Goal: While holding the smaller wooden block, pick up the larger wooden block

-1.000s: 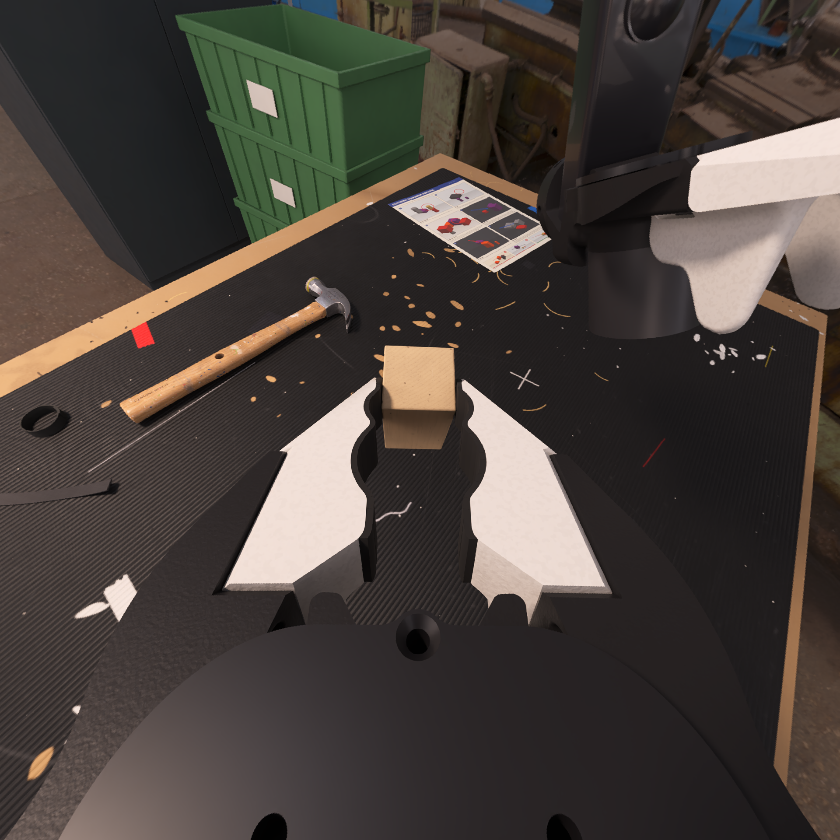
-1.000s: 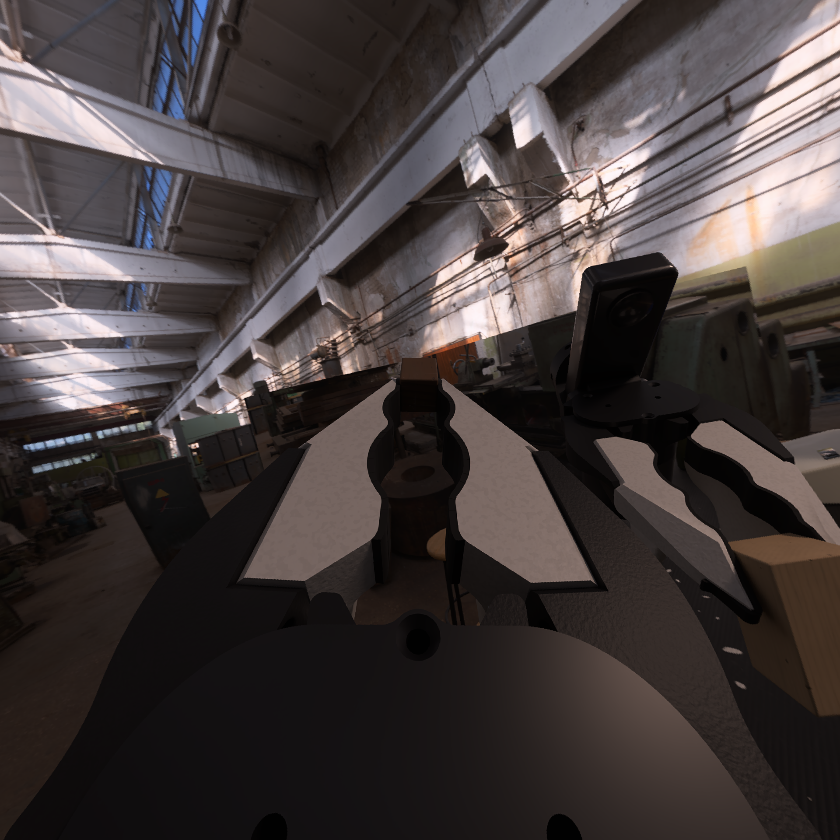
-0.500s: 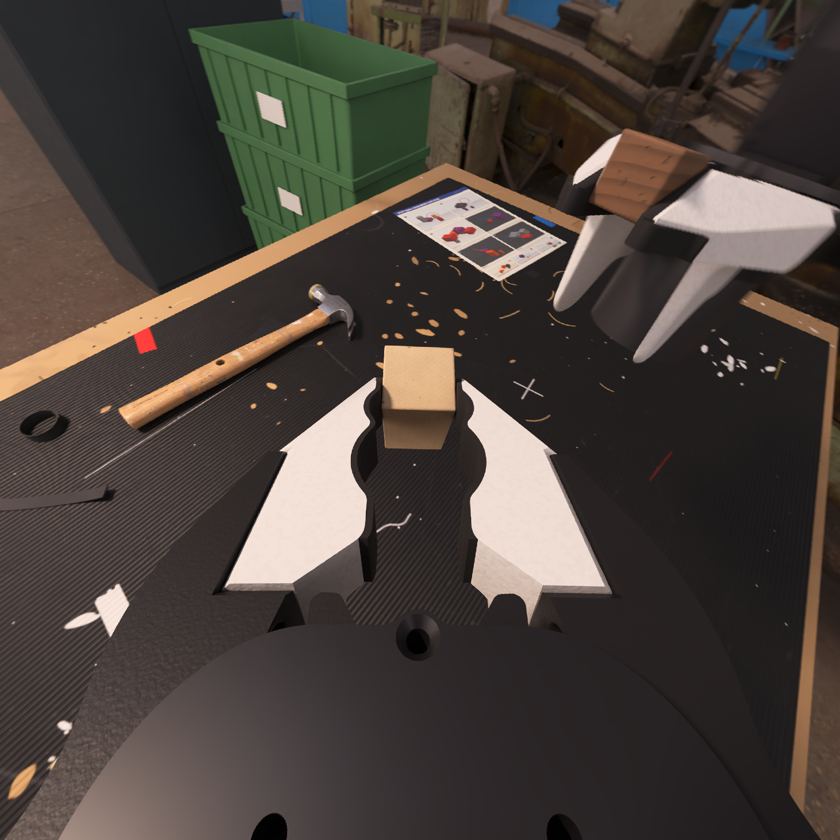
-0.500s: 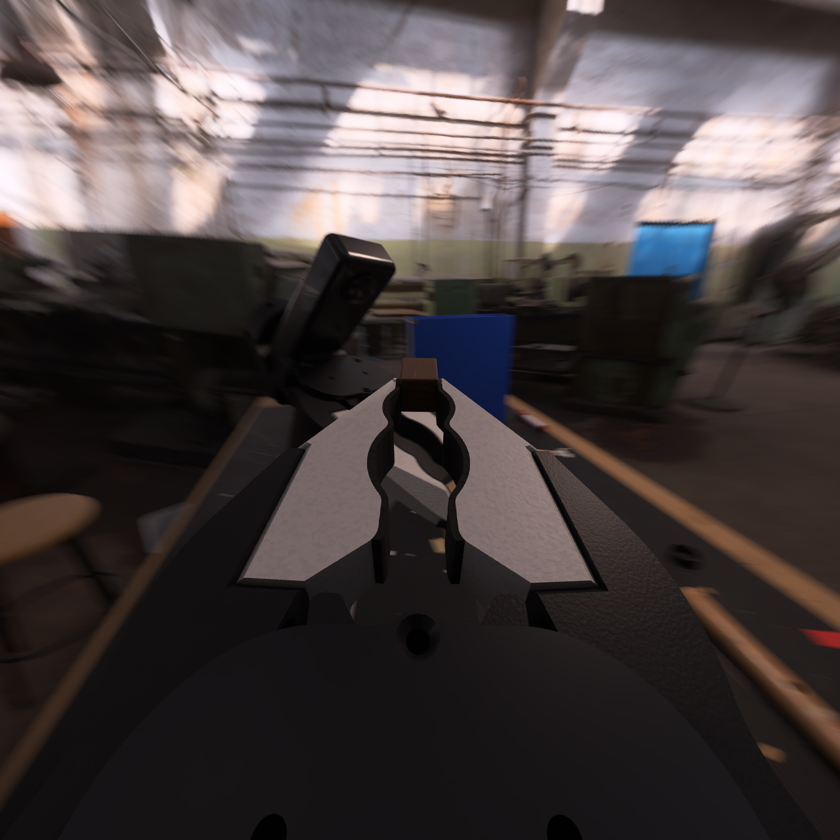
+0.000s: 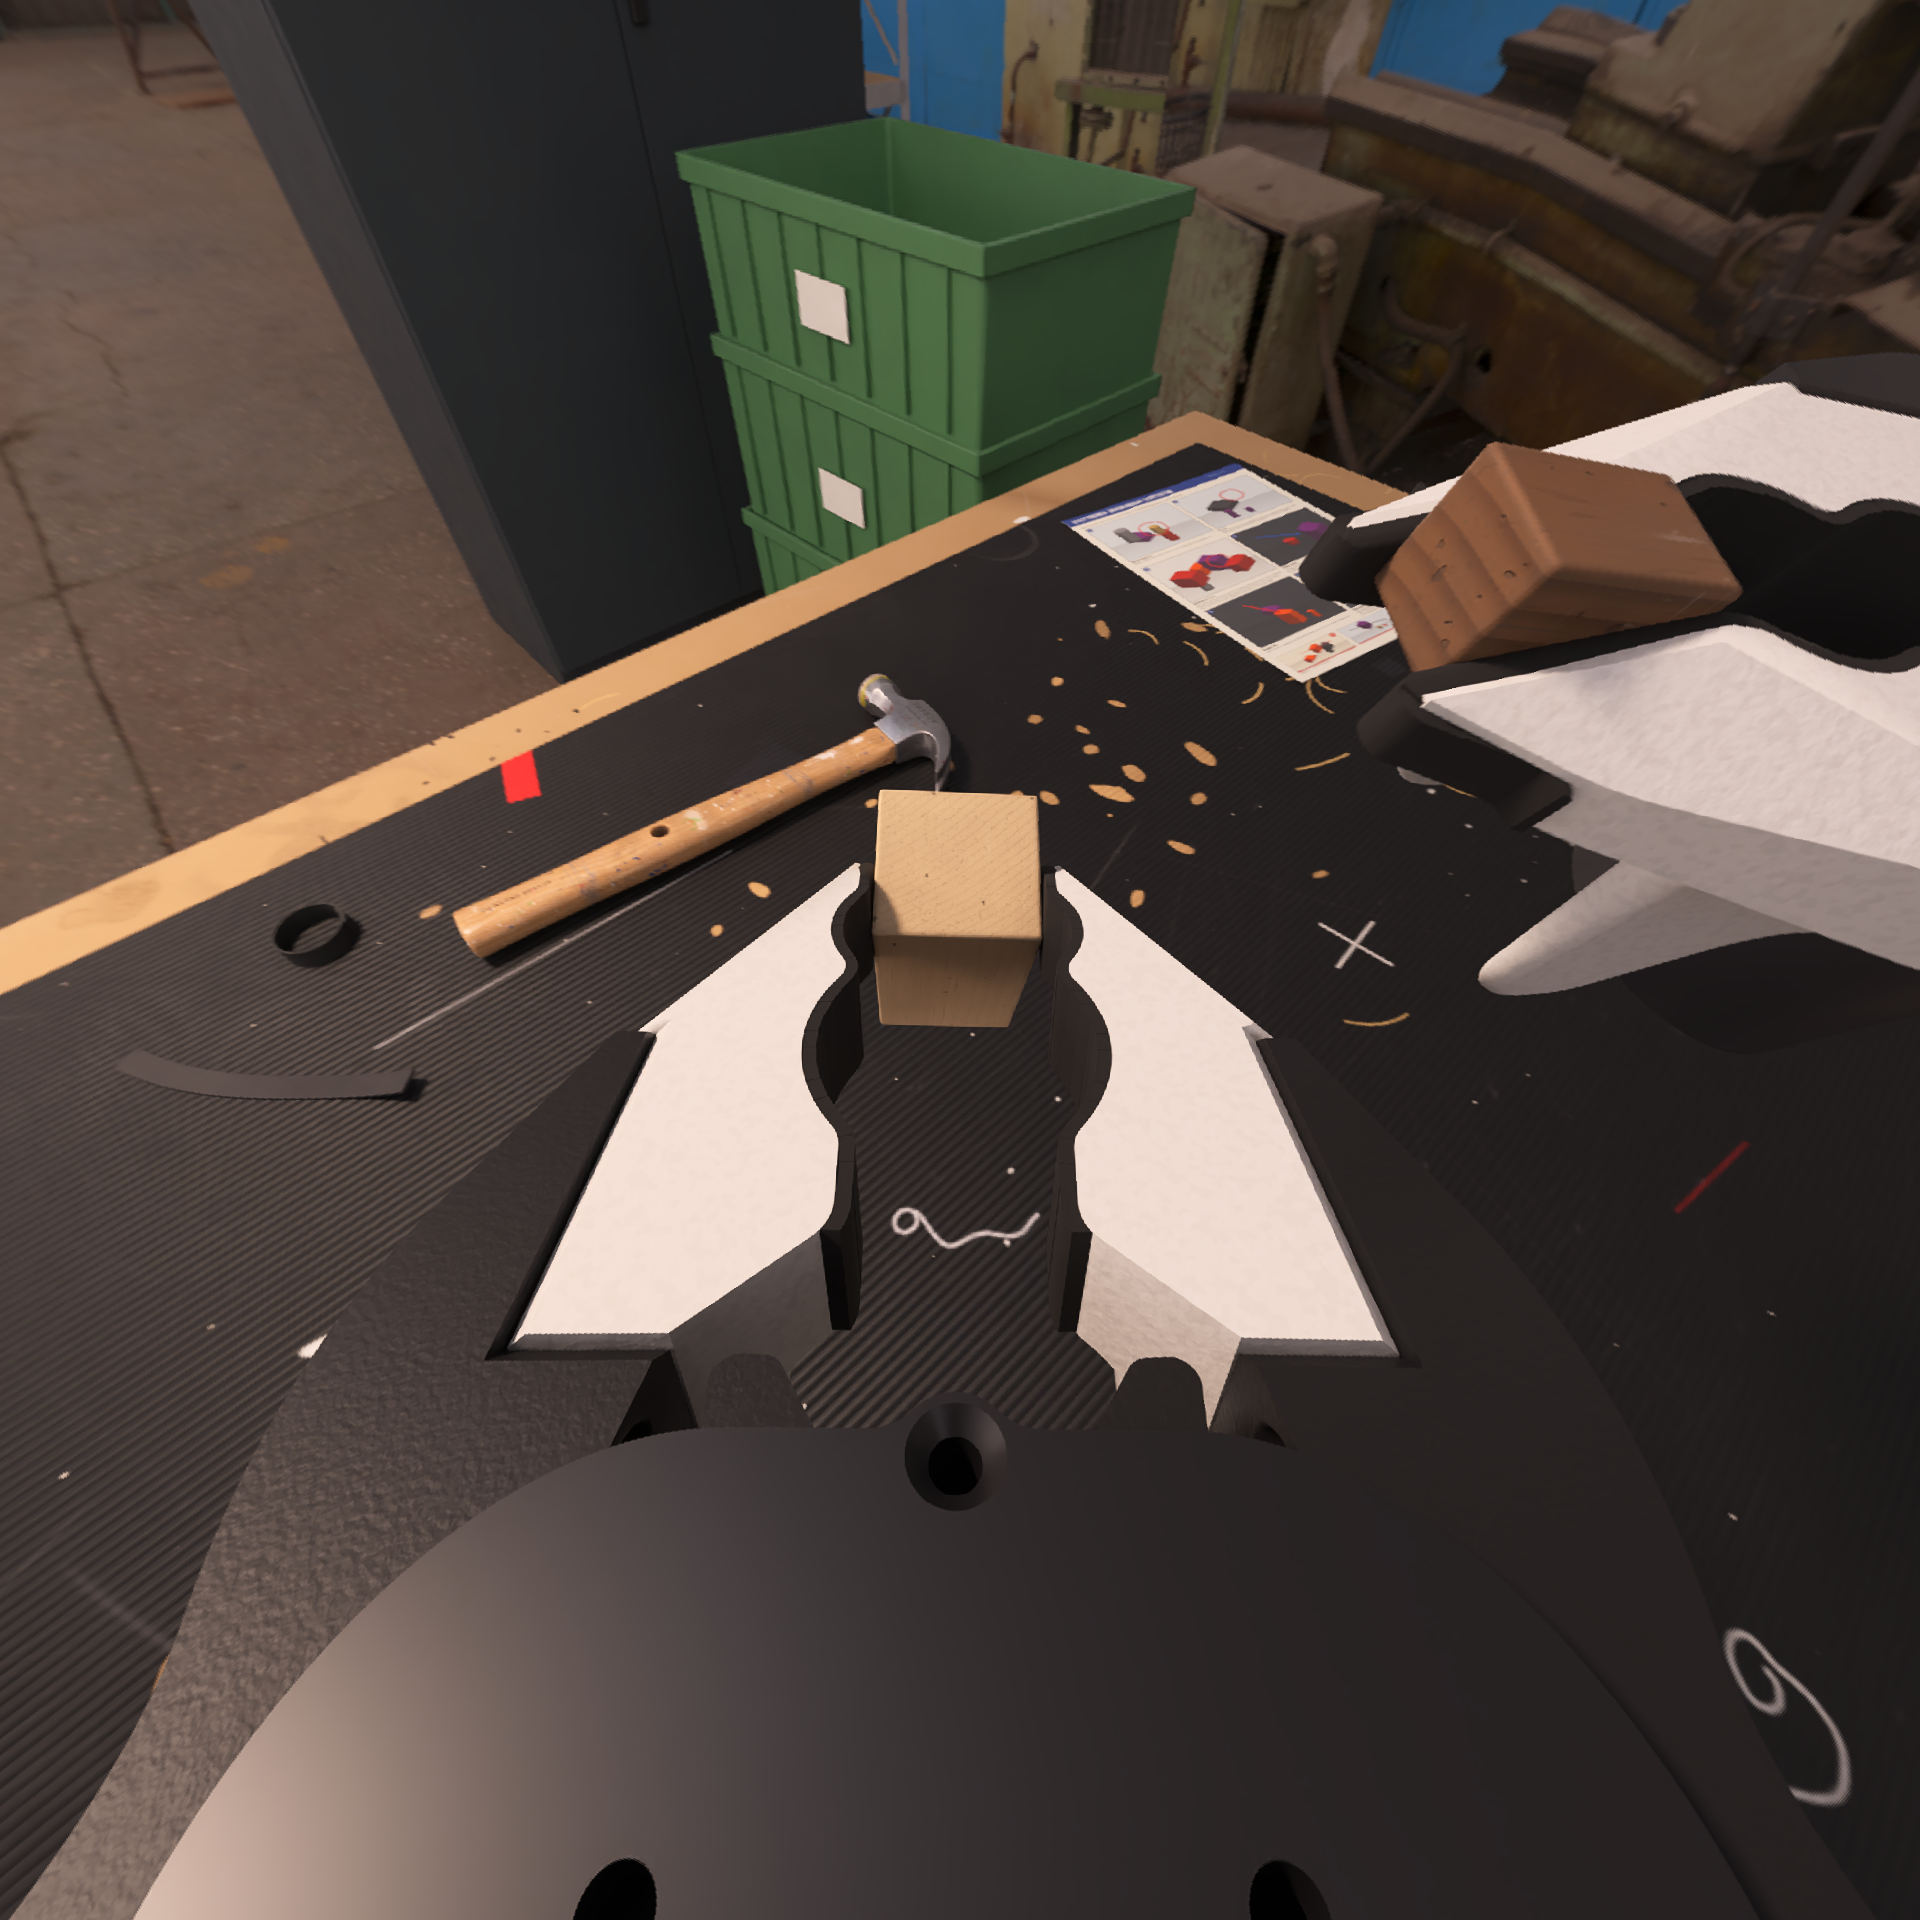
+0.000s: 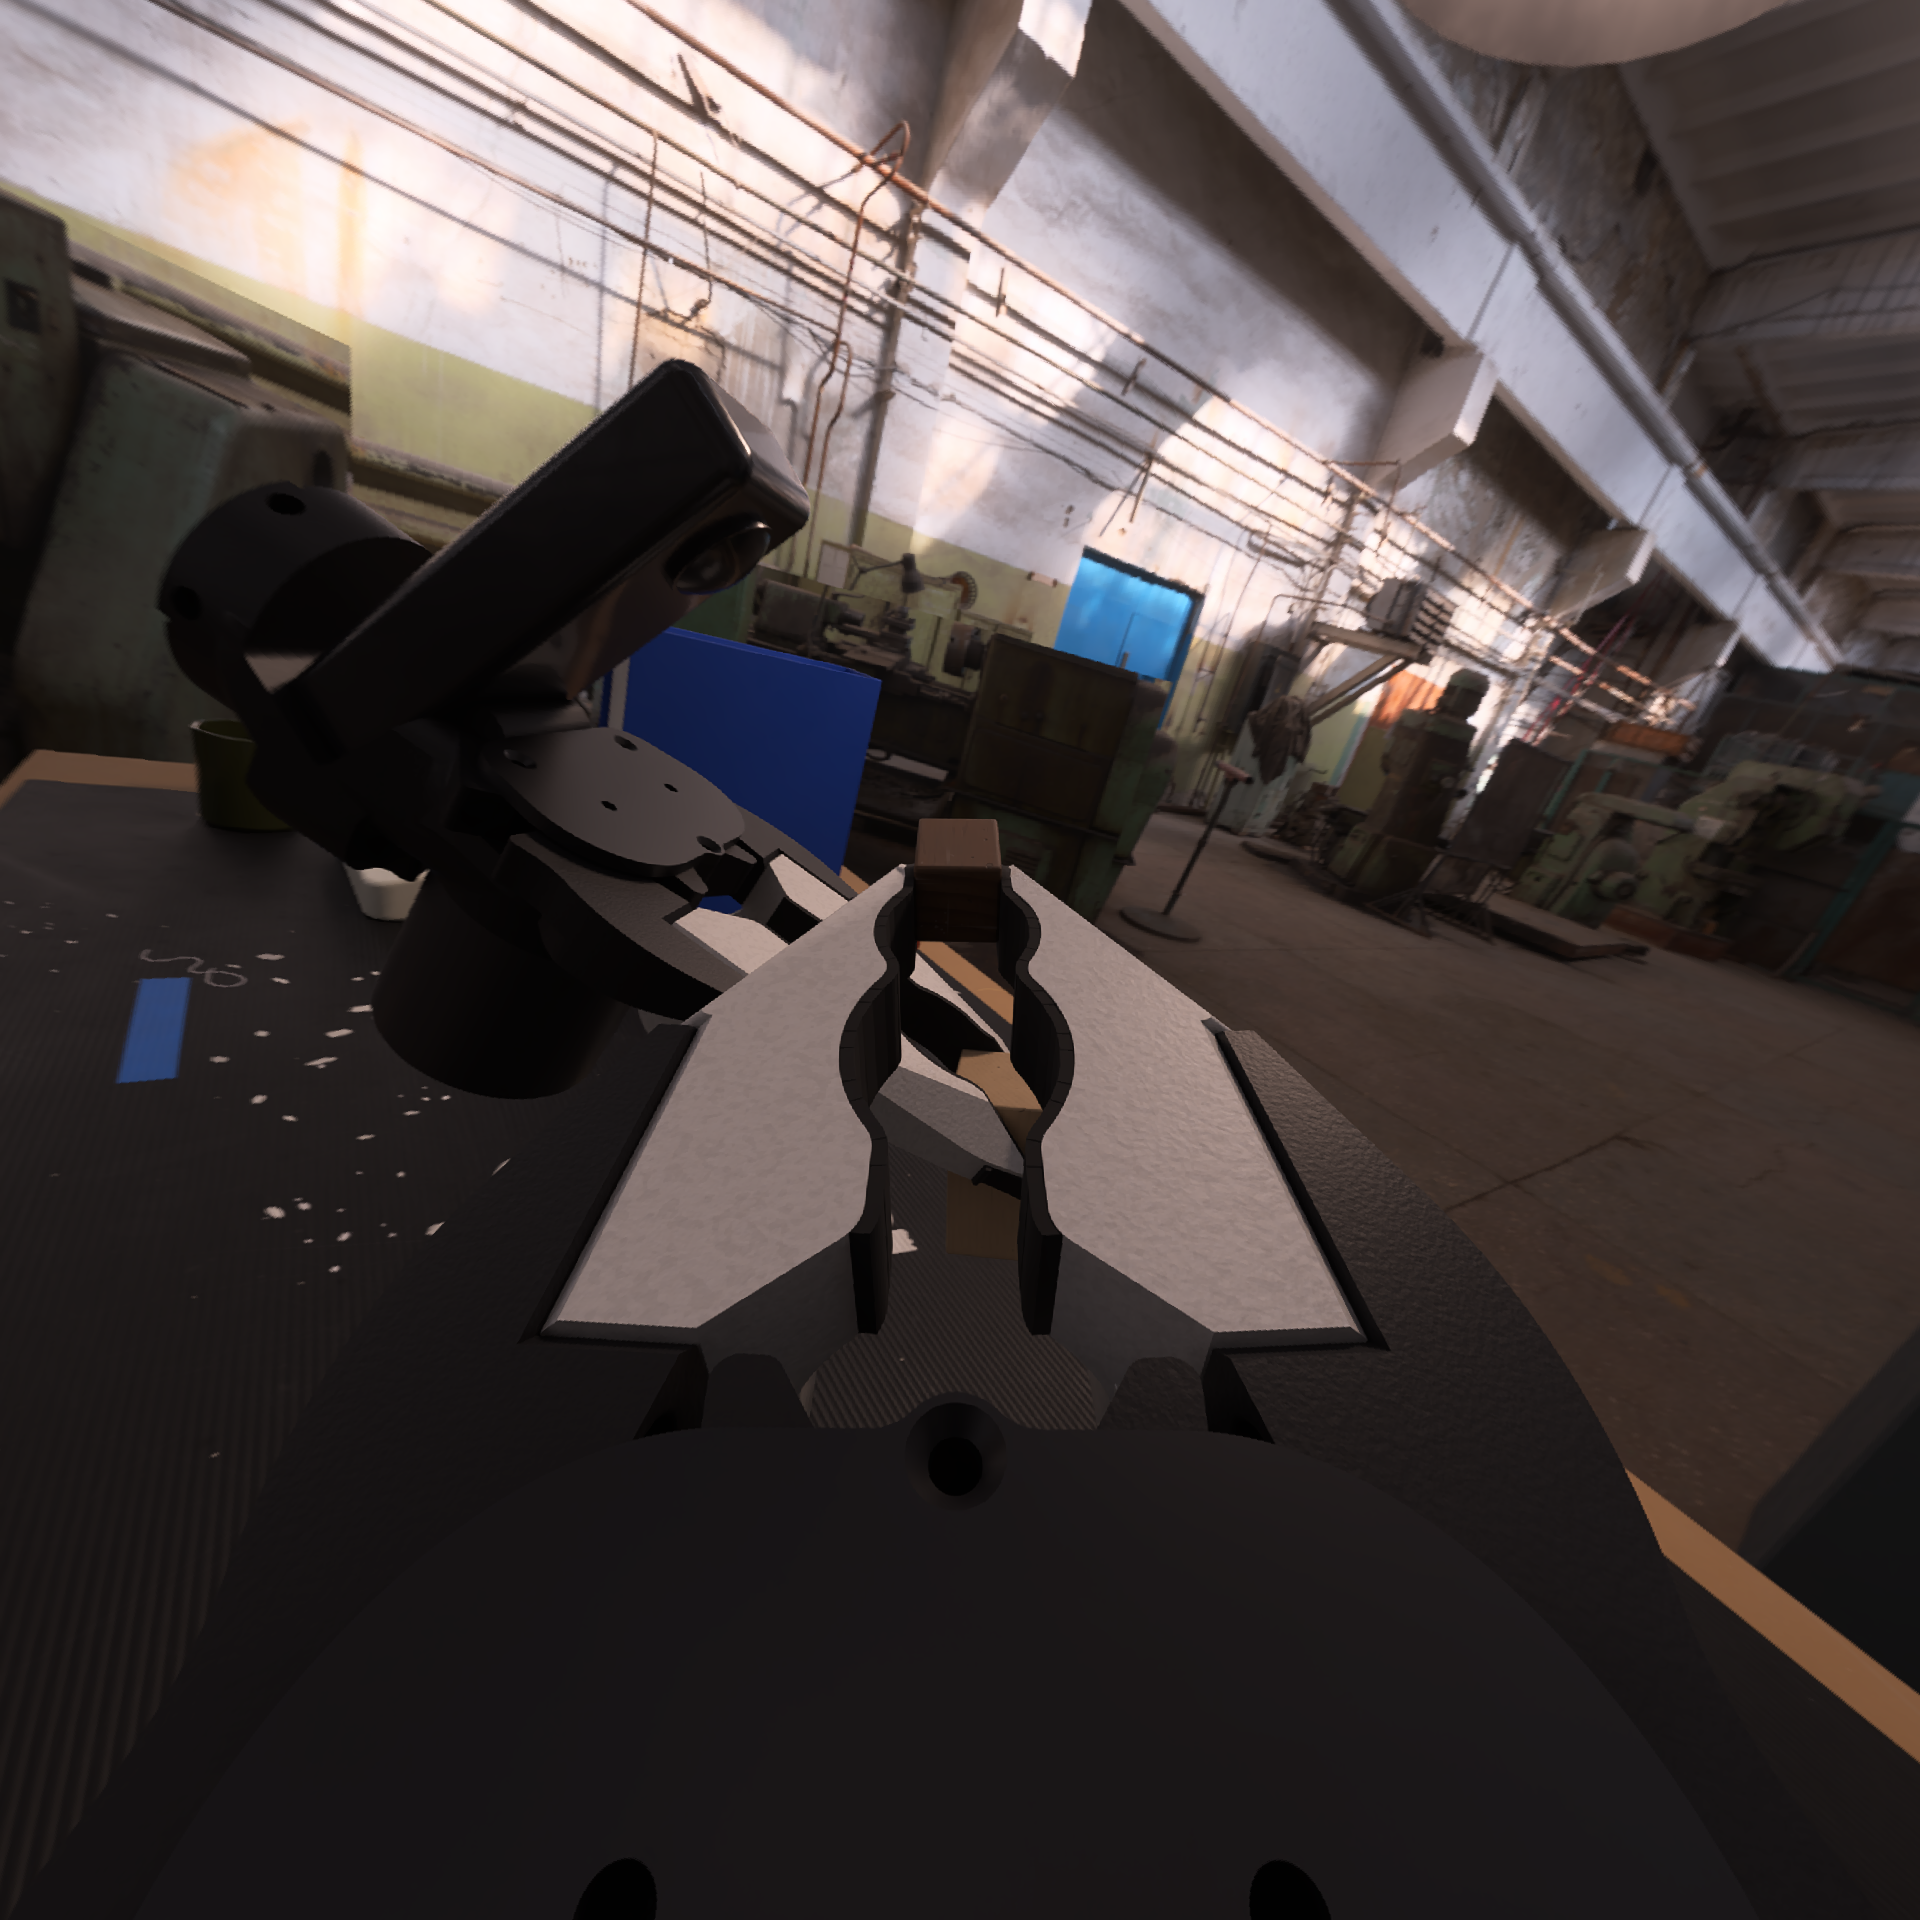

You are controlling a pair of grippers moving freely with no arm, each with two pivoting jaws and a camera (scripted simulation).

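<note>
My left gripper (image 5: 956, 878) is shut on the larger wooden block (image 5: 956, 904), a light tan cube held at the fingertips a little above the black mat. My right gripper (image 6: 956, 878) is shut on the smaller wooden block (image 6: 958, 868), which is dark brown and sticks out past the tips. In the left wrist view the right gripper (image 5: 1392, 623) lies on its side at the right edge, above the mat, with the brown block (image 5: 1548, 551) between its white fingers (image 5: 1714, 748). The left gripper's camera housing (image 6: 561, 582) fills the left of the right wrist view.
On the mat lie a hammer (image 5: 686, 831), wood chips, a printed sheet (image 5: 1216, 561) and a black ring (image 5: 312, 932). The wooden table edge (image 5: 312, 821) runs behind them. Stacked green bins (image 5: 935, 343) and a dark cabinet (image 5: 499, 312) stand beyond. A green cup (image 6: 234, 774) sits at the far corner.
The right gripper has swung round with the brown block and now lies sideways at the right of the left view. The left gripper has shifted slightly, still holding the tan block.
</note>
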